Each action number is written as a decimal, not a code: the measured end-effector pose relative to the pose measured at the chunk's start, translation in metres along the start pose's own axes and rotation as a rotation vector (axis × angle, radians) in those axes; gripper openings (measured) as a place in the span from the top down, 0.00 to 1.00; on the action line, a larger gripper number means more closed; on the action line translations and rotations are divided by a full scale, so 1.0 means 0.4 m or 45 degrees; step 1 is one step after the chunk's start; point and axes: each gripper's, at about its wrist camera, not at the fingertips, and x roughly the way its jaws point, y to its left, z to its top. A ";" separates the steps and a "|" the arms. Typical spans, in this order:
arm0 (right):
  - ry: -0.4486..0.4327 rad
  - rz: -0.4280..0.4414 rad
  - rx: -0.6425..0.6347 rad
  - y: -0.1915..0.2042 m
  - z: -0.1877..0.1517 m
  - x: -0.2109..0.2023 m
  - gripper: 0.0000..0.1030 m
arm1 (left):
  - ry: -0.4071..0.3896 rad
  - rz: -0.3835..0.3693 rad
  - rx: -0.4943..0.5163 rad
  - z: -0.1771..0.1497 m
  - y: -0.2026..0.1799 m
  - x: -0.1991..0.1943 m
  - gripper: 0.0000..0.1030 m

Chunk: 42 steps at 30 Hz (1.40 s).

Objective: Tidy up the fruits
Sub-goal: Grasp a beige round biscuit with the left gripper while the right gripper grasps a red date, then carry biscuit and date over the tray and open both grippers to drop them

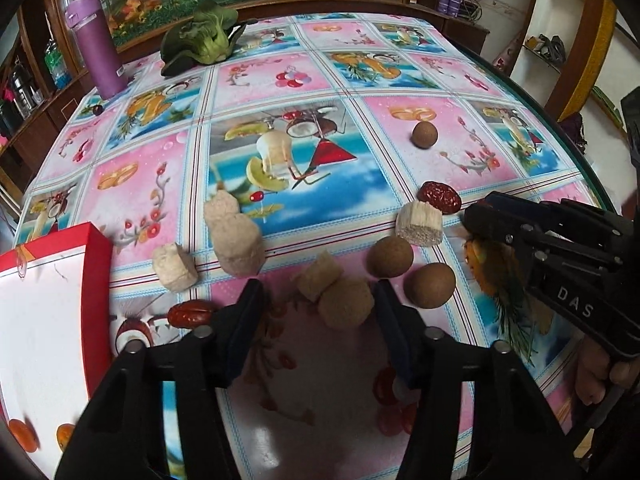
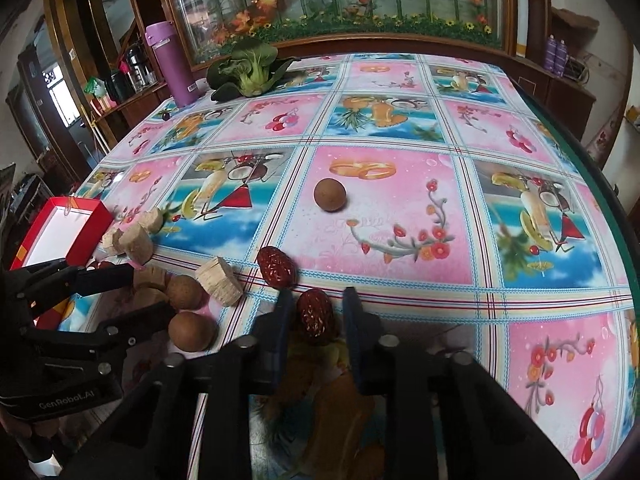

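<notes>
Background clutter I can see beyond the work area

At the far left corner of the surface (image 2: 400, 216), with its pink and blue printed cloth, I see a purple bottle (image 2: 172, 66) standing upright, and just beside it to the right a leafy green vegetable (image 2: 250, 70) lying on its side. Behind them runs a dark wooden cabinet (image 2: 400, 46) with a glass panel of painted flowers and bamboo. Two small purple cans (image 2: 557, 56) stand on a shelf at far right.
</notes>
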 end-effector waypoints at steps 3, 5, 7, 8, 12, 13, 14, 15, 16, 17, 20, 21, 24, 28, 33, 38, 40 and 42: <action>-0.002 0.007 0.007 -0.003 -0.002 -0.002 0.84 | -0.012 -0.008 0.006 -0.003 0.005 -0.004 0.60; 0.001 0.007 0.013 -0.002 -0.004 -0.004 0.84 | -0.016 -0.016 0.000 -0.007 0.010 -0.009 0.67; 0.004 0.016 0.030 -0.004 -0.006 -0.008 0.84 | -0.013 -0.040 -0.021 -0.012 0.020 -0.016 0.72; 0.006 0.034 0.050 -0.007 -0.007 -0.012 0.84 | -0.011 -0.053 -0.030 -0.016 0.023 -0.020 0.72; -0.026 0.070 0.057 0.010 -0.008 -0.038 0.84 | -0.025 -0.070 -0.051 -0.038 0.036 -0.045 0.72; -0.038 0.079 0.053 0.020 -0.006 -0.050 0.84 | -0.034 -0.073 -0.060 -0.043 0.042 -0.054 0.72; -0.049 0.091 0.047 0.032 -0.003 -0.060 0.84 | -0.046 -0.077 -0.071 -0.049 0.048 -0.066 0.72; -0.057 0.102 0.040 0.040 -0.001 -0.066 0.84 | -0.060 -0.079 -0.078 -0.054 0.054 -0.080 0.72; -0.069 0.117 0.026 0.055 0.002 -0.076 0.84 | -0.078 -0.074 -0.085 -0.060 0.061 -0.098 0.72; -0.077 0.130 0.006 0.075 0.007 -0.085 0.84 | -0.098 -0.068 -0.096 -0.067 0.071 -0.117 0.72; -0.069 0.176 -0.046 0.145 0.017 -0.093 0.84 | -0.161 -0.045 -0.138 -0.092 0.111 -0.181 0.72; -0.064 0.193 -0.055 0.162 0.019 -0.092 0.84 | -0.183 -0.030 -0.151 -0.099 0.124 -0.201 0.72; -0.035 0.265 -0.113 0.252 0.028 -0.078 0.84 | -0.252 0.050 -0.192 -0.131 0.180 -0.267 0.72; -0.010 0.365 -0.214 0.400 0.042 -0.050 0.84 | -0.296 0.181 -0.280 -0.178 0.288 -0.324 0.72; 0.040 0.470 -0.264 0.542 0.067 0.009 0.84 | -0.268 0.338 -0.393 -0.220 0.445 -0.349 0.72; 0.091 0.508 -0.307 0.668 0.093 0.087 0.84 | -0.144 0.424 -0.465 -0.235 0.576 -0.292 0.72; 0.104 0.504 -0.316 0.698 0.094 0.109 0.84 | -0.113 0.420 -0.470 -0.237 0.596 -0.269 0.72; 0.121 0.502 -0.322 0.723 0.093 0.128 0.84 | -0.096 0.425 -0.485 -0.243 0.612 -0.254 0.72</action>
